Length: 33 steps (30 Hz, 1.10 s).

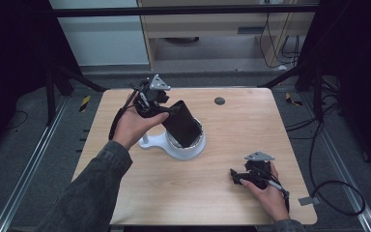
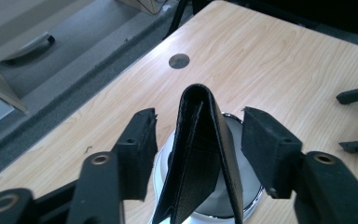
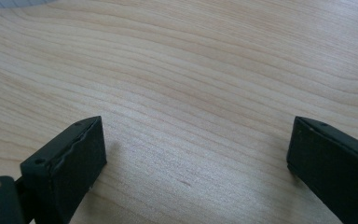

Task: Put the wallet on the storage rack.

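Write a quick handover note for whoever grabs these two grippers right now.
Left gripper: open, jaws on either side of the black wallet, pads not pressing it.
Right gripper: open, nothing between the jaws, low over the table near the right edge.
Wallet: folded, standing tilted in the white bowl mid-table.
Done: wallet is in the bowl.
Left: probably just draw the left gripper away without tipping it.
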Motion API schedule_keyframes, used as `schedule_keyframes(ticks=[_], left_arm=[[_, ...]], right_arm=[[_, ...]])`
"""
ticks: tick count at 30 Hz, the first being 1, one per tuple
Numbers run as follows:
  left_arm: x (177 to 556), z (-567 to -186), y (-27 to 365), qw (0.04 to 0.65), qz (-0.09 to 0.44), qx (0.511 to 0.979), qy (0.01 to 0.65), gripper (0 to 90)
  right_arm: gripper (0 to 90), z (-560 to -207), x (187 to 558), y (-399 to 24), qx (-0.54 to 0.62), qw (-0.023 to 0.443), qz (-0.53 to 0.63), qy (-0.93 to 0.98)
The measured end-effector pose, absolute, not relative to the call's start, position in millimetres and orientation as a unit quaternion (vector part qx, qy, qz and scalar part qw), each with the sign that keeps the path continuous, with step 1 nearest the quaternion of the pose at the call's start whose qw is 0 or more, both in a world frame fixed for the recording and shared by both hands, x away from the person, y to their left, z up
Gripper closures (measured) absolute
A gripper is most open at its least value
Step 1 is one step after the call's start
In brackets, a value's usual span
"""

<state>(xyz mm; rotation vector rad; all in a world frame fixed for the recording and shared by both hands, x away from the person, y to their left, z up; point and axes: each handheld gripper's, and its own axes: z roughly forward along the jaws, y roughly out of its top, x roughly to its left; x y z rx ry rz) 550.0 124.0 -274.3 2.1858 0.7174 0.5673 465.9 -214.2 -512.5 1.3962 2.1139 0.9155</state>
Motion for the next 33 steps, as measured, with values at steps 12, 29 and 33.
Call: schedule_keyframes(ticks=[12,29,33], left_arm=[[503.3,-280.6,125.2,0.399,0.227,0.851,0.256,7.7],[451.8,-335.5,137.7,0.39,0.21,0.866,0.233,4.7],[447.2,-358.3,141.6,0.386,0.193,0.871,0.236,4.7]], right_arm=[[4.5,-512.4,465.8,-213.9,0.506,0.22,0.332,0.765],[4.5,-512.1,464.6,-213.4,0.507,0.218,0.333,0.765],[4.5,-512.5,464.8,-213.6,0.504,0.221,0.332,0.766]])
